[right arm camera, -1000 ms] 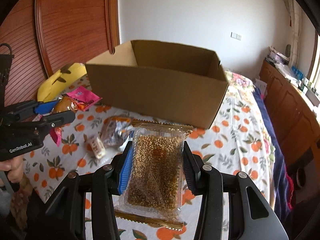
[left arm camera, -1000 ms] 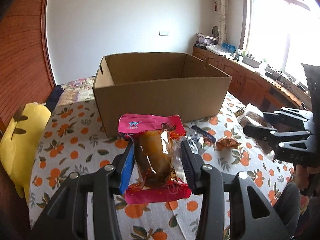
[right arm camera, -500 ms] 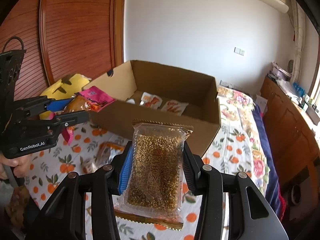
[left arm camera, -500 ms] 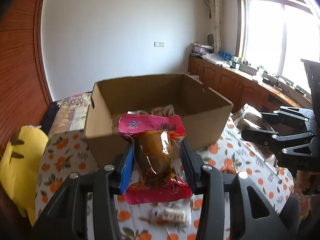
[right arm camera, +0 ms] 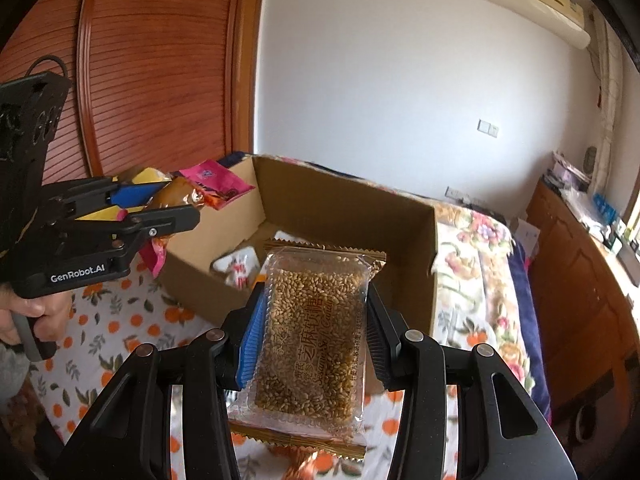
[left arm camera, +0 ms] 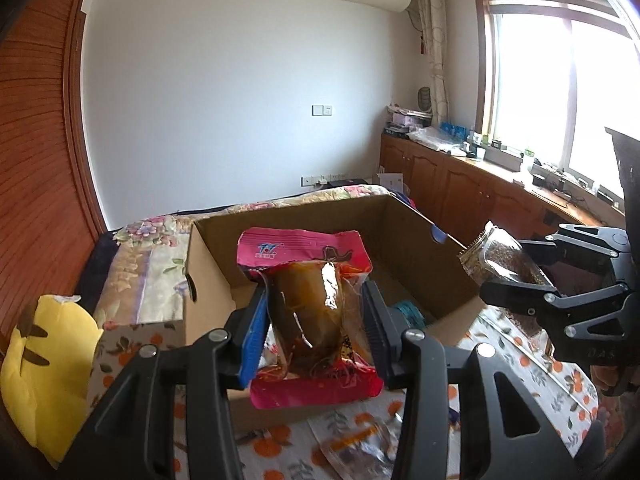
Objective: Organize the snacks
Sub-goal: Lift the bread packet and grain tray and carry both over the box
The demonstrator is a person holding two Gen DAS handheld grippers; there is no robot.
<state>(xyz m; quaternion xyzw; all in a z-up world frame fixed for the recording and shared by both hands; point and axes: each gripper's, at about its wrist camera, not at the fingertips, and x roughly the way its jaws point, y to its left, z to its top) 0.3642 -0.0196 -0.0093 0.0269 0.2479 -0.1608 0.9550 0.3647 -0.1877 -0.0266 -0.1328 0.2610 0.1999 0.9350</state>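
A: Pink-edged snack packet (left arm camera: 310, 316), brownish food inside, pinched between the left gripper (left arm camera: 316, 334) pads, upright, in the air over the near wall of the cardboard box (left arm camera: 208, 276). Left wrist view.

B: Right side of that view?

A: Right gripper (left arm camera: 516, 276) at the right, clamped on a clear sesame candy pack (left arm camera: 500, 260), just beside the box's right corner. Orange-print cloth (left arm camera: 276, 446) under the box, yellow plush (left arm camera: 44, 364) far left, loose wrappers (left arm camera: 360, 448) near on the cloth.

B: Right wrist view?

A: Sesame candy pack (right arm camera: 316, 332) squeezed between the right gripper (right arm camera: 314, 338) fingers, gold crimped ends, over the box's near edge. Cardboard box (right arm camera: 352, 220) open, a few small packets (right arm camera: 240, 266) on its floor. Left gripper (right arm camera: 160, 204) at left, a hand (right arm camera: 24, 312) on its handle, pinching the pink-edged snack packet (right arm camera: 200, 188) over the box's left wall. Orange-print cloth (right arm camera: 112, 320) below.
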